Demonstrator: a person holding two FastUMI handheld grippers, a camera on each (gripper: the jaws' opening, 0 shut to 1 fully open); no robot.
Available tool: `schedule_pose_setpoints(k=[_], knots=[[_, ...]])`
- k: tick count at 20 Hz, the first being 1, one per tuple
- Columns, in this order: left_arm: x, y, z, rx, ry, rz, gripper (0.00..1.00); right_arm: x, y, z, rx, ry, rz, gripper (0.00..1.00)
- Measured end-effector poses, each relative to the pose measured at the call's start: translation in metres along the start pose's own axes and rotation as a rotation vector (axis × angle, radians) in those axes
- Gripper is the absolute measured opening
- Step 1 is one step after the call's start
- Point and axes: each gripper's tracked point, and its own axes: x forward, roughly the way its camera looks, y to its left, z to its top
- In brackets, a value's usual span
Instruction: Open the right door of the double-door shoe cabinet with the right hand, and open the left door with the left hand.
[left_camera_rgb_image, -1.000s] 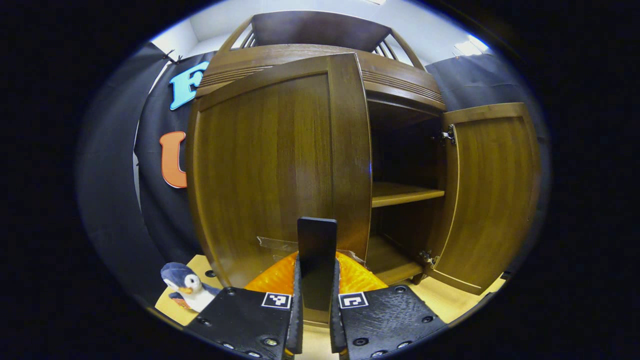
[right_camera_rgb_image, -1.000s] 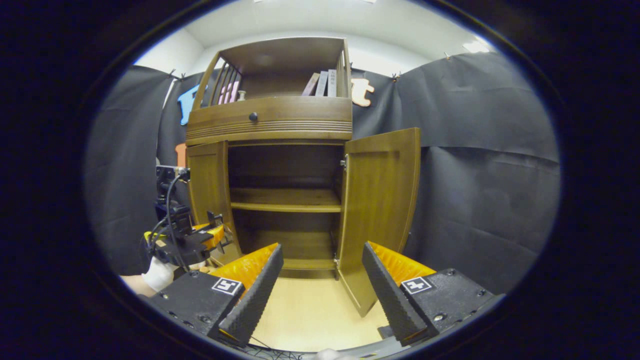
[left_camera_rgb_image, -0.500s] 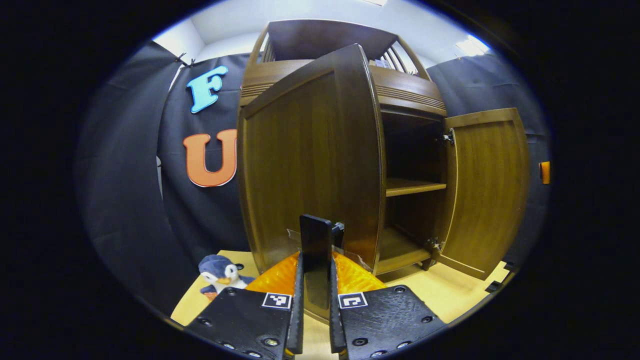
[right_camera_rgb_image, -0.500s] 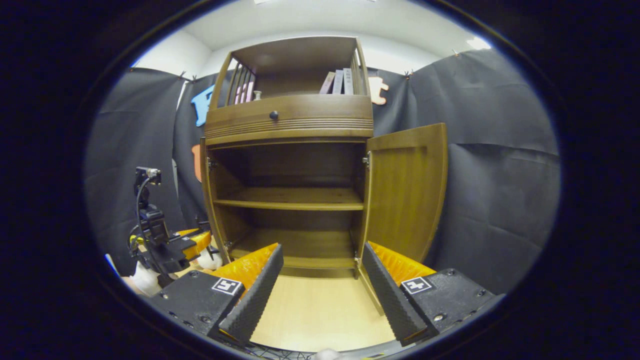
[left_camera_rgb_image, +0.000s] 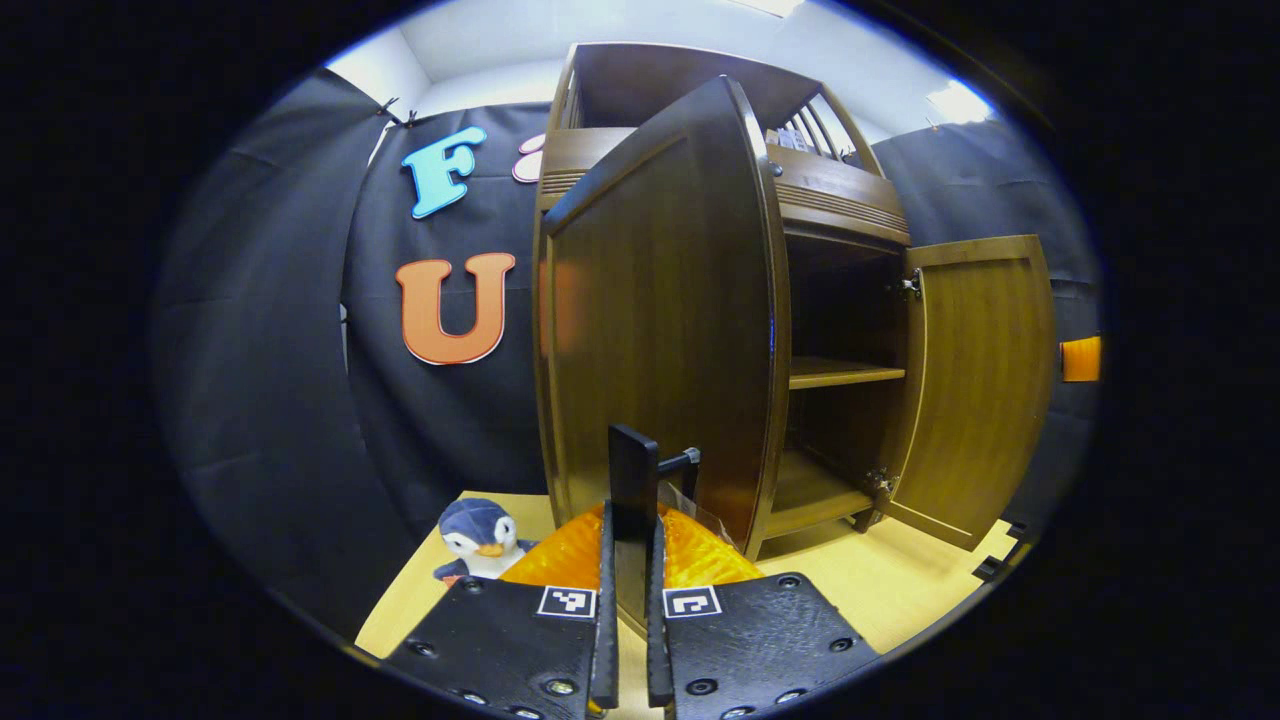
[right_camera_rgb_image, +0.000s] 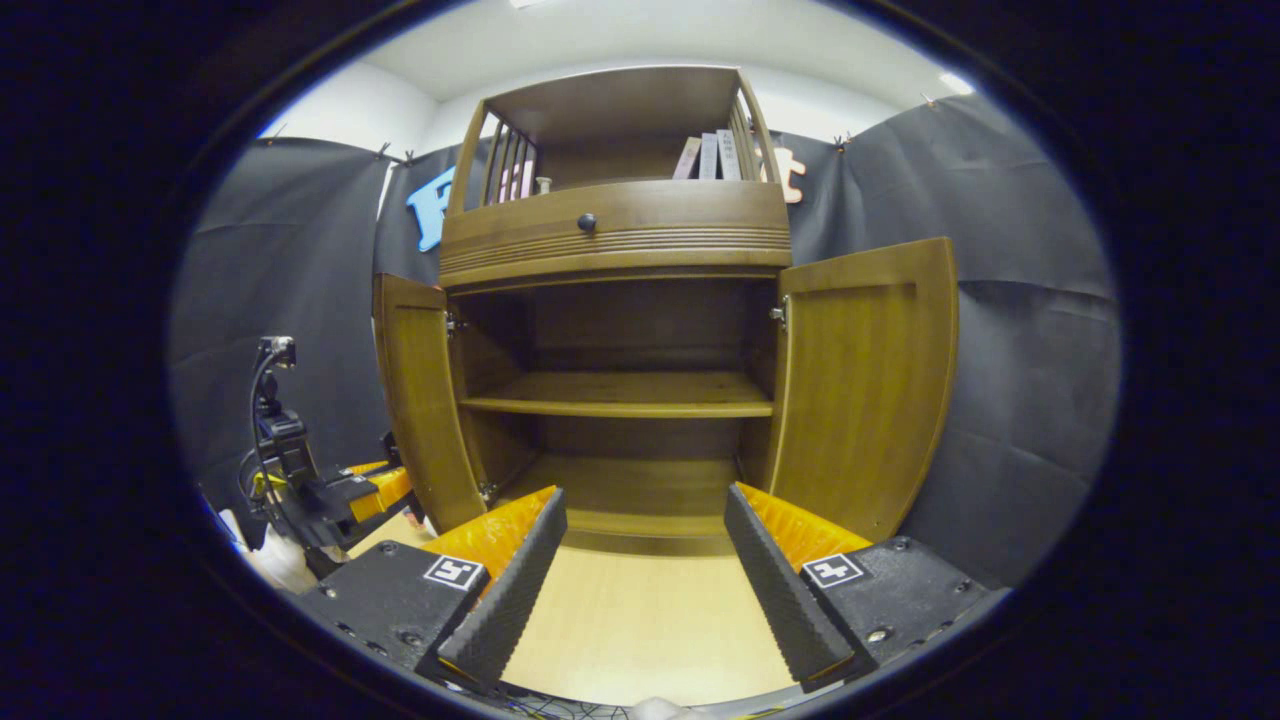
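The brown wooden shoe cabinet (right_camera_rgb_image: 615, 230) stands with both doors swung out. In the left gripper view the left door (left_camera_rgb_image: 660, 320) is seen almost edge-on, and its dark flat handle (left_camera_rgb_image: 632, 470) stands between my left gripper's (left_camera_rgb_image: 630, 535) fingers, which are shut on it. The right door (left_camera_rgb_image: 980, 380) hangs wide at the far side. In the right gripper view the left door (right_camera_rgb_image: 415, 400) and right door (right_camera_rgb_image: 865, 380) flank the bare inner shelf (right_camera_rgb_image: 620, 395). My right gripper (right_camera_rgb_image: 645, 510) is open, back from the cabinet, holding nothing. The left gripper (right_camera_rgb_image: 340, 495) sits beside the left door.
A plush penguin (left_camera_rgb_image: 478, 530) sits on the light wooden floor (right_camera_rgb_image: 640, 620) left of the cabinet. Books (right_camera_rgb_image: 708, 155) stand on the top shelf above a drawer with a round knob (right_camera_rgb_image: 587, 222). A gloved hand (right_camera_rgb_image: 270, 555) holds the left gripper.
My left gripper has pulled the left door from nearly closed to wide open, swinging it leftward. The right gripper stayed open and drifted left, bringing the cabinet to the centre of its view.
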Motion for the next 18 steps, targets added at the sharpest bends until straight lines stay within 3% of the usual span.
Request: schedule_pose_setpoints(k=[9,10,11,12,13,18], knots=[[-0.017,0.065,-0.002,-0.012,-0.01,0.048,0.1,0.014,0.016,-0.003,0.007,0.012,0.038,1.0],[-0.017,0.07,-0.003,-0.005,-0.013,0.047,0.18,0.015,0.018,-0.003,0.009,0.016,0.041,1.0],[-0.016,0.074,-0.002,-0.001,-0.017,0.046,0.07,0.016,0.02,-0.004,0.01,0.019,0.044,1.0],[-0.015,0.079,-0.002,0.0,-0.022,0.043,0.18,0.017,0.021,-0.005,0.012,0.021,0.045,1.0],[-0.015,0.084,-0.002,-0.008,-0.026,0.033,0.05,0.017,0.022,-0.005,0.015,0.024,0.046,1.0],[-0.014,0.101,-0.004,0.0,-0.039,-0.02,0.04,0.021,0.024,-0.006,0.02,0.035,0.048,1.0]])
